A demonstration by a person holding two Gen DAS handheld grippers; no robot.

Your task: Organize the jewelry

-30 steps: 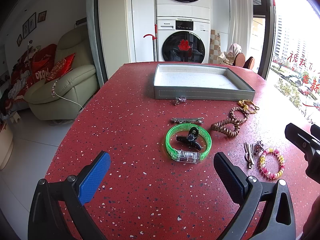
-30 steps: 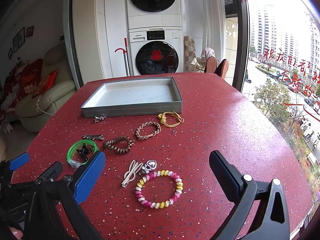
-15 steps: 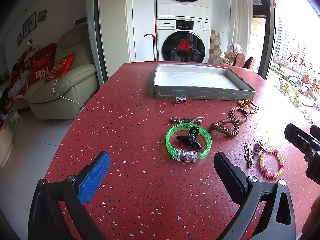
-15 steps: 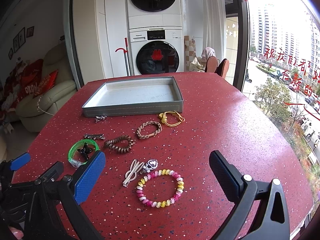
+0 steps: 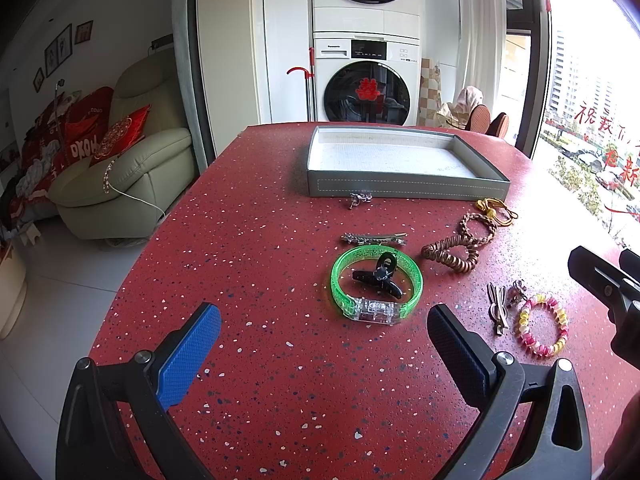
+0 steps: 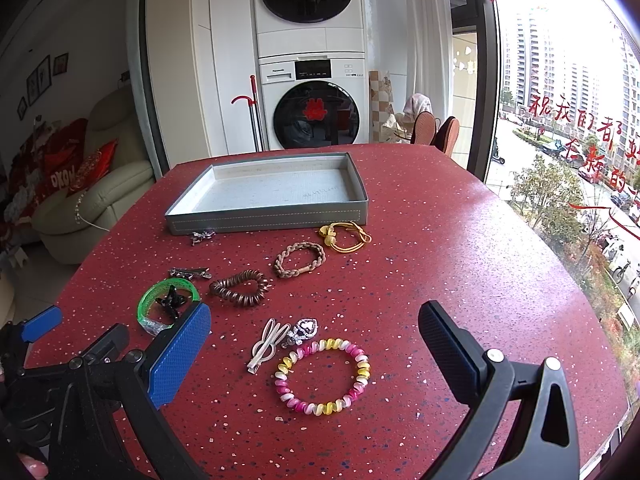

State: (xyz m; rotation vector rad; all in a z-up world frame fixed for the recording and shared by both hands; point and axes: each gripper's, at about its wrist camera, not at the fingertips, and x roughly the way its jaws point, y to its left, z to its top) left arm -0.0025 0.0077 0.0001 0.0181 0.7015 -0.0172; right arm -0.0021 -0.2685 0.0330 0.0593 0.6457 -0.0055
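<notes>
Two grippers held low over a red speckled table (image 6: 460, 240), both spread wide and gripping nothing; left gripper (image 5: 324, 328) hanging short of a green bangle (image 5: 340, 276), blue pad (image 5: 188, 356) on one finger, dark pad on the other; right gripper (image 6: 316, 344) poised above a pink-and-yellow bead bracelet (image 6: 322, 376), which lies on the table between its two fingers without touching either.

Inside the green bangle, a black claw clip (image 5: 378, 276); just beyond it, a silver hair clip (image 5: 374, 237) lying flat; to the right of that, a brown coiled hair tie (image 6: 240, 288), then a braided tan bracelet (image 6: 299, 259), then a yellow cord bracelet (image 6: 346, 236) close to the front right corner of a grey tray (image 6: 264, 220); near the tray's front wall toward its left end, a small silver brooch (image 6: 202, 236). Just beside the bead bracelet, a pale clip (image 6: 264, 346) and a silver heart-shaped pendant (image 6: 305, 327), the two touching or nearly so.

Grey tray standing at the far side of the table, pale lining showing, all jewelry outside it, on the tabletop in front.

Beyond the table, stacked white washer and dryer (image 6: 312, 80); off to the left, a cream armchair (image 5: 132, 168) with red cushions; to the right, a large window (image 6: 560, 100) with red lettering.
</notes>
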